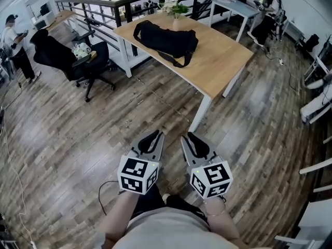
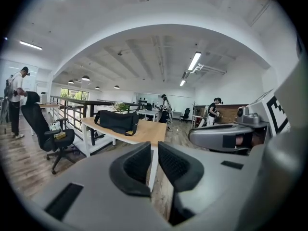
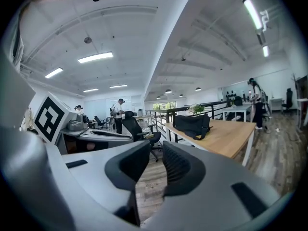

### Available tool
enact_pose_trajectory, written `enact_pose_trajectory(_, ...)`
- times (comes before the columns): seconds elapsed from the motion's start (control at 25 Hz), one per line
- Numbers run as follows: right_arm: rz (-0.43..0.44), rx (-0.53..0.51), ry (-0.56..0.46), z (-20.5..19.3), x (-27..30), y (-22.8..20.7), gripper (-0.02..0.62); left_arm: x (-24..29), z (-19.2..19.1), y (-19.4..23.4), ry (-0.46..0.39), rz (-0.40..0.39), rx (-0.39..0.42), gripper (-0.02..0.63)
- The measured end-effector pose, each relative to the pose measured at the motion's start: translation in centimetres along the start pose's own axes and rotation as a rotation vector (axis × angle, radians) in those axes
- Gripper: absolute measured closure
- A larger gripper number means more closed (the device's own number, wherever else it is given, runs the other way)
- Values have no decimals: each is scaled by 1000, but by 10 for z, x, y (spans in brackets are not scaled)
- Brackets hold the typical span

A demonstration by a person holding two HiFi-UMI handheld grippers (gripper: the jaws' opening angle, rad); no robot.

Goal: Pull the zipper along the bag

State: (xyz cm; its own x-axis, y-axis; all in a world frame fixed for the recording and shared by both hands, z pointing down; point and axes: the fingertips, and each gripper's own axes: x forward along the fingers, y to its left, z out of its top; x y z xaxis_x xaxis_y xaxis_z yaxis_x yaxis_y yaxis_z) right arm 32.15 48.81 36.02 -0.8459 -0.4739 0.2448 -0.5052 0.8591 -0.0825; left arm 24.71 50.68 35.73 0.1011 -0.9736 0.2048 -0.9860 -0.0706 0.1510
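Note:
A black bag (image 1: 166,40) with a shoulder strap lies on the wooden table (image 1: 228,61), far ahead of me. The same bag (image 2: 116,121) shows in the left gripper view, and as a small dark bag (image 3: 191,122) in the right gripper view. Both grippers hang side by side low over the wood floor, well short of the table. My left gripper (image 1: 155,135) has its jaws nearly together, holding nothing (image 2: 155,146). My right gripper (image 1: 189,136) stands a little open with nothing between its pads (image 3: 156,146).
A black office chair (image 1: 70,56) stands left of the table beside a dark railing (image 1: 98,7). A potted plant (image 1: 176,8) sits at the table's far edge. A white desk (image 1: 236,7) and a person (image 1: 271,1) are behind; another person (image 1: 14,43) stands far left.

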Motion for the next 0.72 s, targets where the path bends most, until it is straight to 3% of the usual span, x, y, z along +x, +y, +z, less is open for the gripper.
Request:
enact_pose_trajectory(0.16,-14,-4,4,8,39,-17,511,31,8,24,6,-30,-2,462)
enact_pose_trajectory(0.72,-93,-27,3,75,209,-64,486,143,80,167,-22,-91,27,462)
